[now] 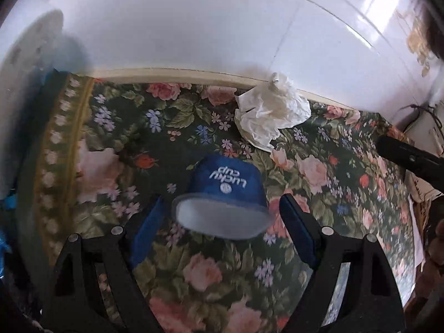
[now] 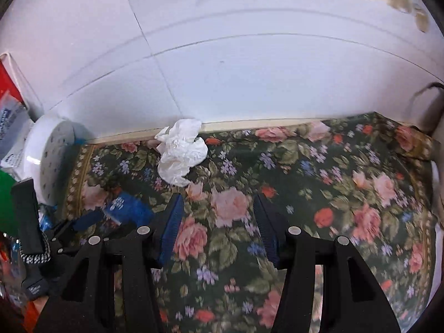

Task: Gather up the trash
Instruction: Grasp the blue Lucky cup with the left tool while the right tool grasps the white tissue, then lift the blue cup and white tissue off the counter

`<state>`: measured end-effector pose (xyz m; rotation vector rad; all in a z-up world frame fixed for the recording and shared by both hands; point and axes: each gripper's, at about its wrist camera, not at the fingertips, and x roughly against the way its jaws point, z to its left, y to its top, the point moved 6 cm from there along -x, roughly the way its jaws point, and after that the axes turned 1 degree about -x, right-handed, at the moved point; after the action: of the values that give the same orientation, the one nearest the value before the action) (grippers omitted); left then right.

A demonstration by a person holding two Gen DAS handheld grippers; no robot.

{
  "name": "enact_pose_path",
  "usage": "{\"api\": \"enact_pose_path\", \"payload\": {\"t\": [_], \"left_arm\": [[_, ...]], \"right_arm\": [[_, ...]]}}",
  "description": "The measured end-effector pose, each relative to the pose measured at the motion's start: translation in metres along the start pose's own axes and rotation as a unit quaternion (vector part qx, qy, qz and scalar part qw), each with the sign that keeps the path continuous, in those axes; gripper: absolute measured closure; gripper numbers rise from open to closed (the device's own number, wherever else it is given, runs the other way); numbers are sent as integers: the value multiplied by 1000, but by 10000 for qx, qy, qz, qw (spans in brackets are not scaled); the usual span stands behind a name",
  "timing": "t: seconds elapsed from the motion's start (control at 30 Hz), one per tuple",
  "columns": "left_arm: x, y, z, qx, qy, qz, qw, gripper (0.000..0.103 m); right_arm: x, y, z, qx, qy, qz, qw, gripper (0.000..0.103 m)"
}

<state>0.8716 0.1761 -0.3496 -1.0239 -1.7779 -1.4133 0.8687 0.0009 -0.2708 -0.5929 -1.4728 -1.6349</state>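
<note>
1. The left claw [image 1: 222,222] stands wide, released, its blue pads either side of a blue cup [image 1: 222,194] without touching it.
2. The cup (printed "lucky cup", read upside down) lies tipped on the floral cloth [image 1: 125,144], its white mouth toward the camera and its base pointing away; the mouth sits between the two pads, a gap showing on each side.
3. Beyond the cup, a little to the right, a crumpled tissue [image 1: 270,113] lies on the cloth, touching the pale strip at the foot of the white tiled wall [image 1: 194,27].
4. At the right edge of the left view a black finger of the other claw reaches in over the cloth.
5. The right claw [image 2: 217,222] is partly spread and grips nothing; only cloth shows between its pads.
6. From the right view the cup [image 2: 129,211] lies off to the left of this claw, between the left claw's fingers.
7. The tissue [image 2: 181,149] sits ahead and left of the right claw, well apart from it, against the wall.
8. A white round perforated object [image 2: 52,158] leans at the cloth's far left corner.
</note>
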Motion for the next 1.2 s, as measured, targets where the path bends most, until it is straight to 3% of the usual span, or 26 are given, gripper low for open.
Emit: {"api": "enact_pose_path", "payload": {"t": [0.13, 0.2, 0.33, 0.4, 0.47, 0.8, 0.83, 0.87, 0.97, 1.2], "left_arm": [[-17, -3, 5, 37, -1, 98, 9999, 21], [-21, -3, 8, 76, -24, 96, 9999, 26], [-13, 0, 18, 180, 48, -127, 9997, 27], [-7, 0, 24, 206, 144, -214, 9995, 27], [-2, 0, 28, 172, 230, -283, 9992, 27], [7, -3, 41, 235, 294, -297, 9988, 27], [7, -3, 41, 255, 293, -297, 9988, 27], [8, -3, 41, 267, 301, -299, 9987, 27], [14, -4, 38, 250, 341, -332, 9986, 27], [41, -3, 21, 97, 424, -504, 9978, 27]], "right_arm": [[-23, 11, 8, 110, 54, 63, 9999, 55], [-34, 15, 12, 151, 100, 99, 9998, 55], [-55, 24, 24, 318, 50, 171, 9993, 55], [-69, 28, 30, 342, 52, 268, 9990, 49], [-83, 31, 35, 321, 49, 352, 9989, 37], [-134, 45, 50, 34, 188, 532, 9984, 37], [-135, 45, 50, -5, 185, 529, 9984, 42], [-135, 46, 50, -10, 212, 507, 9985, 54], [-128, 46, 52, 1, 311, 465, 9984, 60], [-79, 42, 45, 250, 112, 138, 9995, 63]]}}
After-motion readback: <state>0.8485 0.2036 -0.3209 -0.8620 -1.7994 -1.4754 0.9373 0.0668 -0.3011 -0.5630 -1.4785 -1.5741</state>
